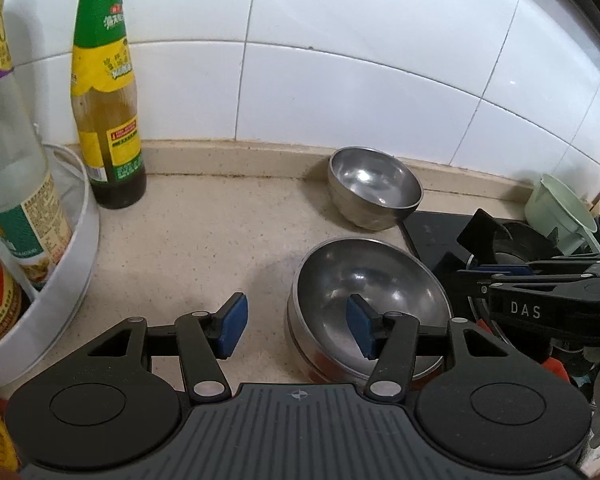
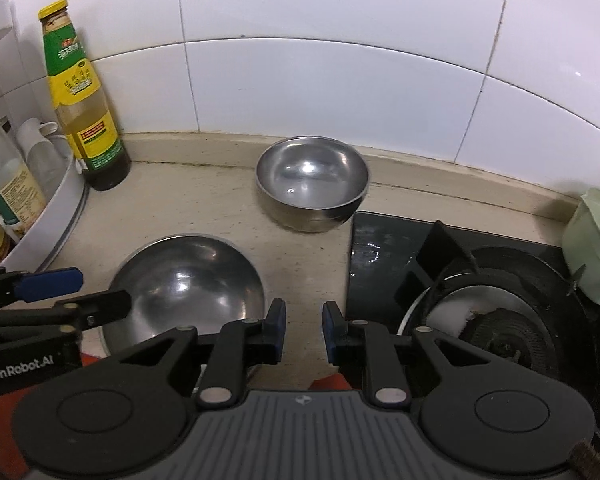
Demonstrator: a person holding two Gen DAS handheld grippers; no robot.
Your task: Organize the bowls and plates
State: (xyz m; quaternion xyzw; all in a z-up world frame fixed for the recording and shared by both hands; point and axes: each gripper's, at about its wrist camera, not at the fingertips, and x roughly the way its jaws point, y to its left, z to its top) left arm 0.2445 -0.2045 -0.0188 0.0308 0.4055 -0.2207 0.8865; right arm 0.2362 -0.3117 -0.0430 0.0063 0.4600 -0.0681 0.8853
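Two steel bowls stand on the beige counter. The far bowl (image 1: pixel 374 188) (image 2: pixel 312 180) sits by the wall, upright and empty. The near bowl (image 1: pixel 372 292) (image 2: pixel 188 280) looks nested in another steel bowl. My left gripper (image 1: pixel 296 326) (image 2: pixel 76 292) is open and straddles the near bowl's left rim, with one blue pad (image 1: pixel 362 328) inside the bowl and the other over the counter; neither pad presses on it. My right gripper (image 2: pixel 305 333) (image 1: pixel 484 276) hovers between the near bowl and the stove, its jaws nearly together with nothing in them.
A black gas stove (image 2: pixel 380 248) with its burner fills the right side. A pale green cup (image 2: pixel 592 244) (image 1: pixel 560 208) stands at its far edge. A sauce bottle (image 1: pixel 104 100) (image 2: pixel 84 108) and a white round rack (image 1: pixel 60 264) of bottles crowd the left. The tiled wall is close behind.
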